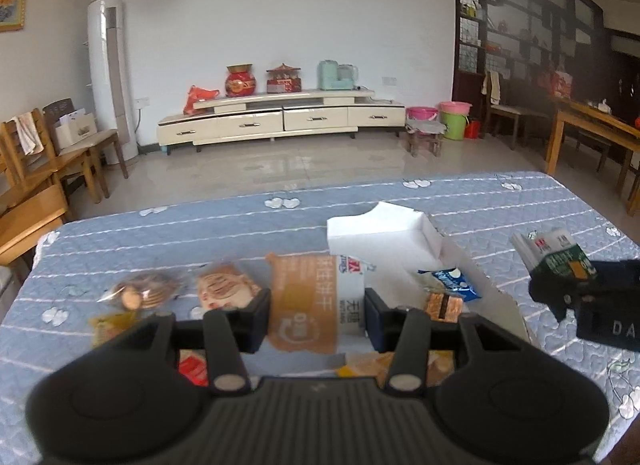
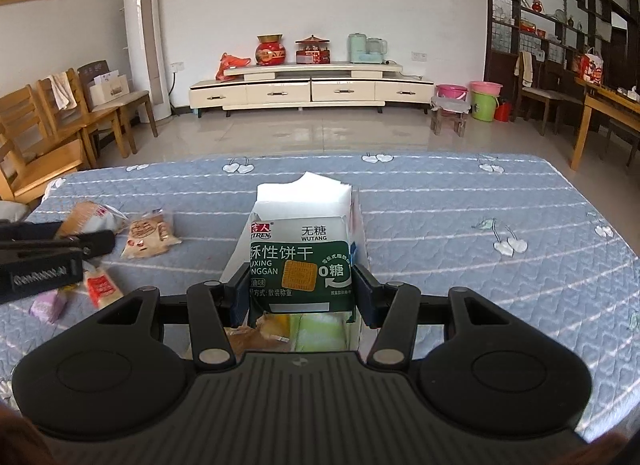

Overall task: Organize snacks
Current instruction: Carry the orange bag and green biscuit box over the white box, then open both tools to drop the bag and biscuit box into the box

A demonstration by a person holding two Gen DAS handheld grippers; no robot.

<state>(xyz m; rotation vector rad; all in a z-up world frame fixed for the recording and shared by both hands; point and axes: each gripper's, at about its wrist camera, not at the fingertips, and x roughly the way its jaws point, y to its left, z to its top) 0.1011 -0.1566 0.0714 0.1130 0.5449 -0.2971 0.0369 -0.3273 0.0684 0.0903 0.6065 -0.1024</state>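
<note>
My left gripper (image 1: pixel 316 315) is shut on an orange biscuit packet (image 1: pixel 308 301) and holds it above the blue quilted table (image 1: pixel 120 233). My right gripper (image 2: pixel 298 289) is shut on a green-and-white biscuit packet (image 2: pixel 300 265), held over the open white box (image 2: pixel 304 201); the packet also shows in the left wrist view (image 1: pixel 554 251). The white box (image 1: pixel 380 231) holds a blue packet (image 1: pixel 452 281) and an orange one (image 1: pixel 442 305). Loose snacks lie left: a cookie bag (image 1: pixel 140 293), a round pastry packet (image 1: pixel 222 285), a red-and-white packet (image 2: pixel 102 285), a purple one (image 2: pixel 48 307).
The table's far edge (image 2: pixel 320 157) drops to a tiled floor. Wooden chairs (image 2: pixel 52 121) stand at the left, a wooden table (image 2: pixel 600 105) at the right. A TV cabinet (image 2: pixel 312 89) lines the back wall.
</note>
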